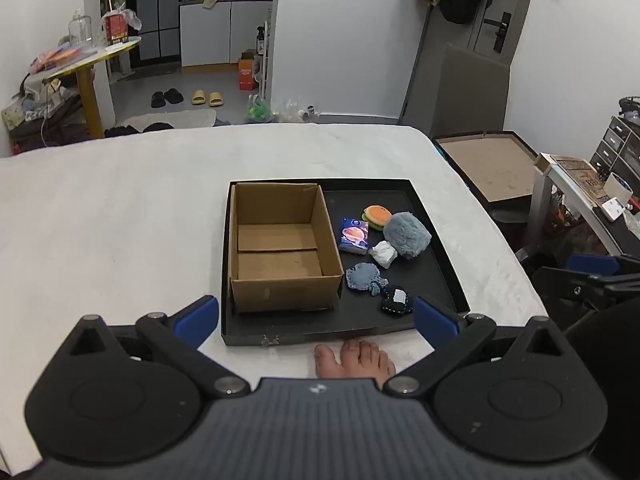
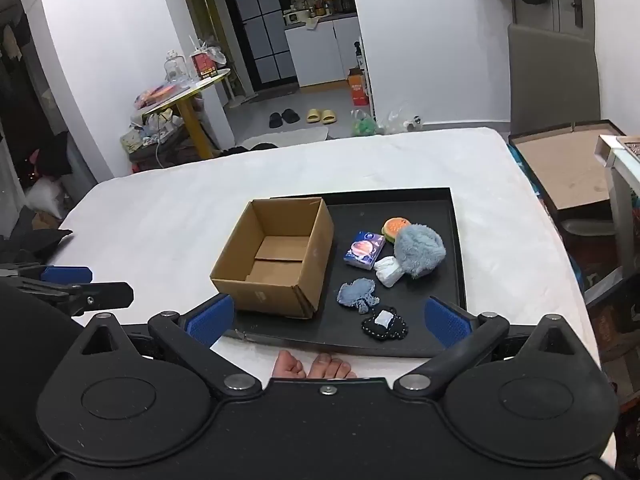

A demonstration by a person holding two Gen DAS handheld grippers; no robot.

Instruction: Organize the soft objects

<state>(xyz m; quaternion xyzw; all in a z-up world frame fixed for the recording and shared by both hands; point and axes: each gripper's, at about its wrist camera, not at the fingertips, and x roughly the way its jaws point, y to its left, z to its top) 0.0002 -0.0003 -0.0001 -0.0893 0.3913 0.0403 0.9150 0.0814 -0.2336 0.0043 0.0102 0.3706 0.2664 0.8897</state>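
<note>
My left gripper and right gripper are spreading wide, holding nothing, hovering near the black tray, maybe above my toes.

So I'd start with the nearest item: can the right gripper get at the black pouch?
Probably yes: the right gripper is open, and the black pouch lies uncovered at the tray's near edge, with nothing between them.

White walls, grey floor, yellow-legged round table, white kitchen cabinets.
</note>
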